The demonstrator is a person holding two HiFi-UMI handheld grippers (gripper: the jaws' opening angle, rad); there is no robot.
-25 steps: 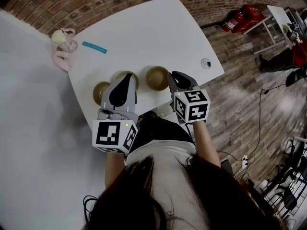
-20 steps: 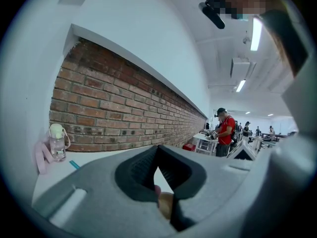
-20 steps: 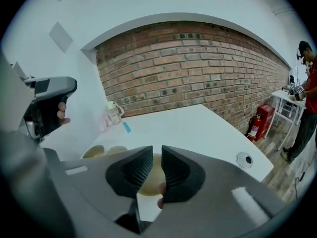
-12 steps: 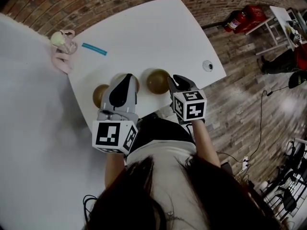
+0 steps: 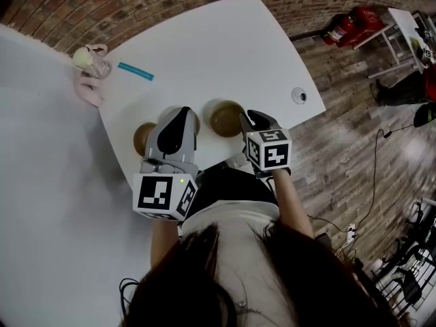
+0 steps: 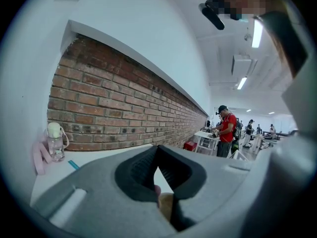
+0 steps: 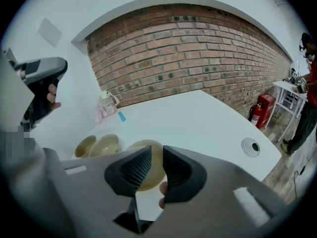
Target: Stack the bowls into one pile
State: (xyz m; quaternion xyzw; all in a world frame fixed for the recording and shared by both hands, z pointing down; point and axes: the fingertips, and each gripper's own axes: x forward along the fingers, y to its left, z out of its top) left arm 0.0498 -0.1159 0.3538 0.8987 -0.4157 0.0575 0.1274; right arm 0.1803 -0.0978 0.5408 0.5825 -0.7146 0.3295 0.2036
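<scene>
Three tan bowls stand in a row near the front edge of the white table (image 5: 225, 39): a left bowl (image 5: 143, 137), a middle bowl (image 5: 197, 120) mostly hidden under my left gripper (image 5: 184, 112), and a right bowl (image 5: 225, 118). My left gripper hovers over the middle bowl, its tips together and nothing held. My right gripper (image 5: 246, 116) sits just right of the right bowl (image 7: 148, 165). Its jaws have just been opening, and the bowl's near rim shows through the gap, with the pads not pressing on it. The right gripper view also shows the middle bowl (image 7: 105, 144) and the left bowl (image 7: 84, 146).
A clear bottle with a pink strap (image 5: 90, 60) and a teal strip (image 5: 135, 71) lie at the far left of the table. A round cable port (image 5: 299, 96) sits near the right edge. Red fire extinguishers (image 5: 351, 22) stand on the wooden floor beyond.
My right gripper has sunk toward the right bowl and its jaws have spread apart. The left gripper has stayed over the middle bowl.
</scene>
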